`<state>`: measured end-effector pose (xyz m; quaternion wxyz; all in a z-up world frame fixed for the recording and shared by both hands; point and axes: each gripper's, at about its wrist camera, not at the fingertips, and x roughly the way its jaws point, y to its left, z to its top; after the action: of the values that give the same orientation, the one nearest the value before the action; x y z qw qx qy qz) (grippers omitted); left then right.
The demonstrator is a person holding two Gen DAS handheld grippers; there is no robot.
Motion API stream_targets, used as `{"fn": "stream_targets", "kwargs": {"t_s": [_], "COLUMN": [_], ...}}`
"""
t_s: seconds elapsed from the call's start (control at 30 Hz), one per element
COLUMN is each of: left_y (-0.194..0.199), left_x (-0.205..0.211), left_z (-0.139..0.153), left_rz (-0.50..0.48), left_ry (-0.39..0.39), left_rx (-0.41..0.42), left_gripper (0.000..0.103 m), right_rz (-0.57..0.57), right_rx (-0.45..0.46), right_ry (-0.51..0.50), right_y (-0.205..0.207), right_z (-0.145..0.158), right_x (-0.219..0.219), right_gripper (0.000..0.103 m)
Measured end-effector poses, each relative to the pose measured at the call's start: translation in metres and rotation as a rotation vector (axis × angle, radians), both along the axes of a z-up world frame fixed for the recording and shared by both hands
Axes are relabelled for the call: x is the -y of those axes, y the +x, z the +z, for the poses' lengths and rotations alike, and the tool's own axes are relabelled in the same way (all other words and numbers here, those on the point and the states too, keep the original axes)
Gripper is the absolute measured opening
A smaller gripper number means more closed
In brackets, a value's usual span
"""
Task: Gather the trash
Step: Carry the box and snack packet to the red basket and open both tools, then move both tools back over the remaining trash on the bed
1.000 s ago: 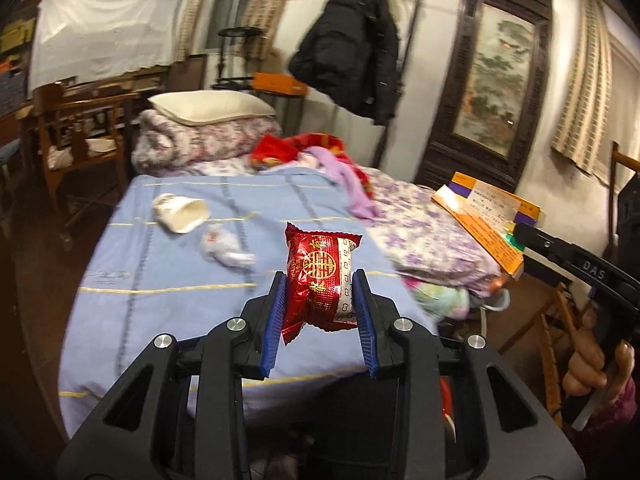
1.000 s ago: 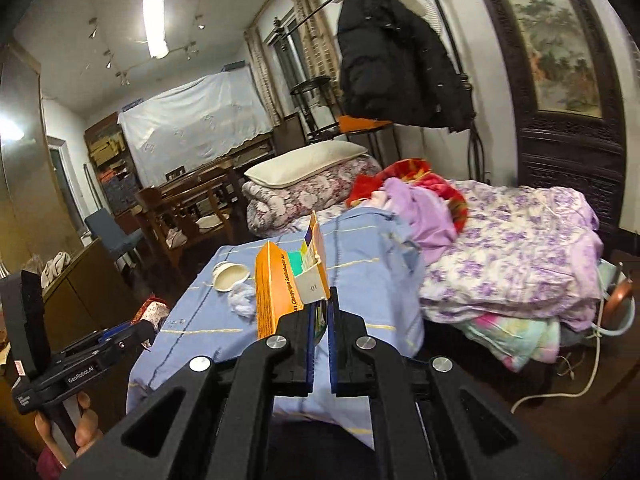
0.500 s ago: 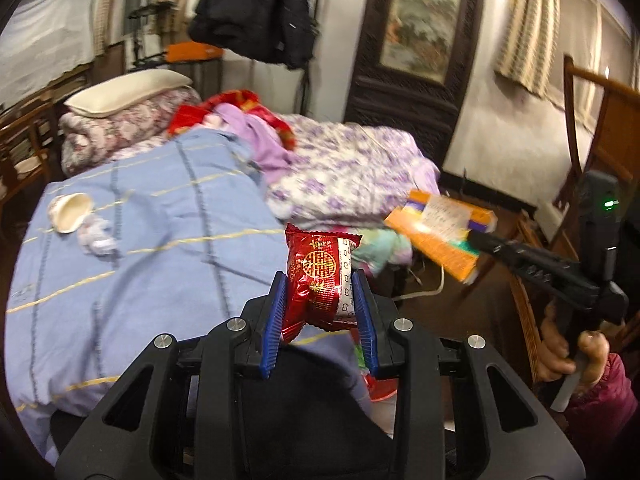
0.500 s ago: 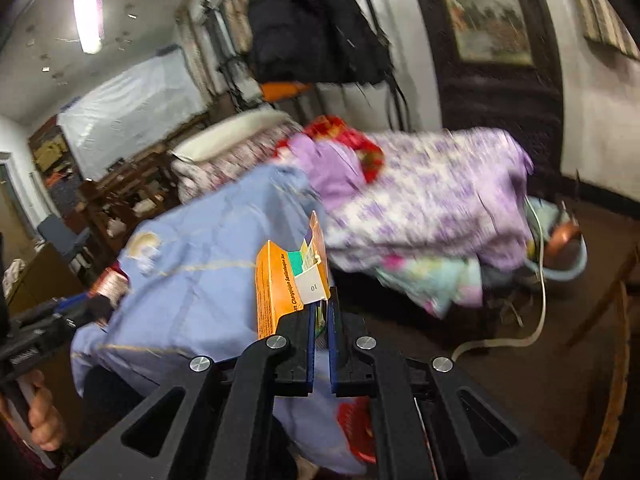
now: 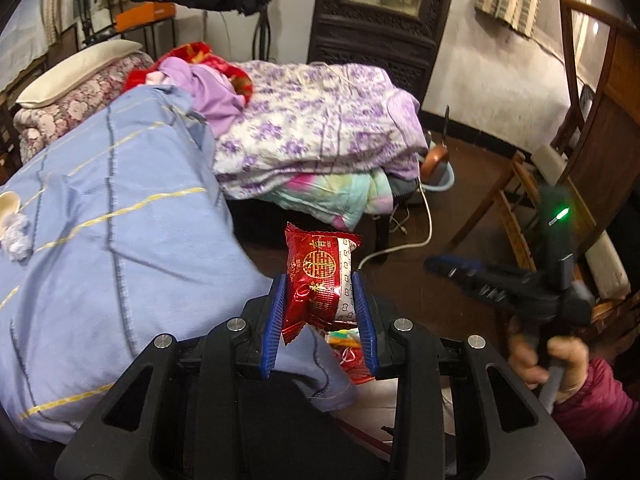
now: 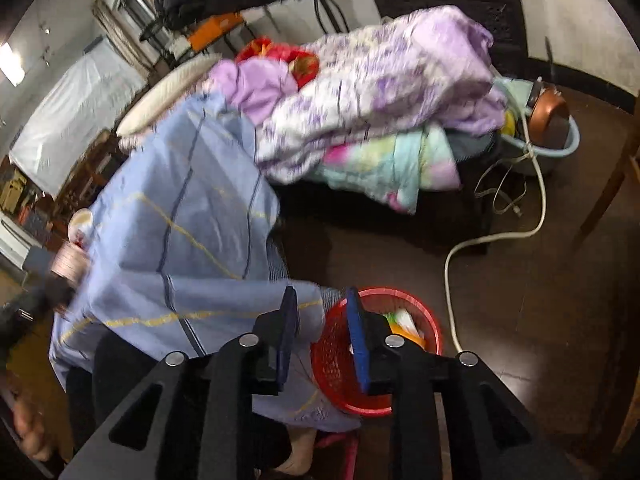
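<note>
My left gripper [image 5: 318,292] is shut on a red snack packet [image 5: 320,280] and holds it above the floor by the bed corner. My right gripper [image 6: 322,304] is open and empty, above a red mesh trash basket [image 6: 332,364] on the floor; an orange and white box [image 6: 402,326] lies inside it. The right gripper also shows in the left wrist view [image 5: 452,272], blurred. A paper cup [image 5: 8,204] and a crumpled tissue [image 5: 16,234] lie on the blue bedspread [image 5: 120,248] at far left.
A purple flowered quilt [image 5: 320,120] is piled on the bed's far side. A white cable [image 6: 472,248] runs across the dark floor. A blue basin with a copper pot [image 6: 548,120] stands behind it. A wooden chair [image 5: 580,160] is at right.
Both grippers swung right and down from the bed towards the floor. My right gripper opened and the orange box it held has dropped into the red basket. The left still holds the packet.
</note>
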<state>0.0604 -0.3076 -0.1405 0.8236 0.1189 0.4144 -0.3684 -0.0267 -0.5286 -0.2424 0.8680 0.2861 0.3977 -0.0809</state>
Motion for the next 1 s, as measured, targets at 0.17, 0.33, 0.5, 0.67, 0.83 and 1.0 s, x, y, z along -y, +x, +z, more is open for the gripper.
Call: {"fn": "stream_targets", "kwargs": {"t_s": [0.17, 0.33, 0.5, 0.67, 0.83, 1.0], "left_y": [-0.004, -0.01, -0.011, -0.015, -0.014, -0.009], "left_x": [0.029, 0.063, 0.091, 0.107, 0.104, 0.09], "left_z": [-0.018, -0.04, -0.064, -0.074, -0.064, -0.047], "left_rz": [-0.061, -0.122, -0.165, -0.177, -0.158, -0.113], "left_ry": [0.047, 0.107, 0.162, 0.216, 0.206, 0.181], "left_rx": [-0.027, -0.051, -0.09, -0.07, -0.03, 0.0], "left_gripper": [0.034, 0.034, 0.035, 0.058, 0.067, 0.07], "right_rz": [-0.067, -0.094, -0.098, -0.114, -0.119, -0.106], "right_rx": [0.096, 0.128, 0.121, 0.107, 0.104, 0.115], "right_ry": [-0.029, -0.039, -0.009, 0.032, 0.037, 0.006], "right_y": [-0.017, -0.026, -0.03, -0.033, -0.035, -0.034], "right_z": [0.025, 0.032, 0.023, 0.011, 0.007, 0.019], "right_x": [0.017, 0.031, 0.039, 0.048, 0.05, 0.041], "right_gripper": [0.036, 0.037, 0.037, 0.037, 0.039, 0.04]}}
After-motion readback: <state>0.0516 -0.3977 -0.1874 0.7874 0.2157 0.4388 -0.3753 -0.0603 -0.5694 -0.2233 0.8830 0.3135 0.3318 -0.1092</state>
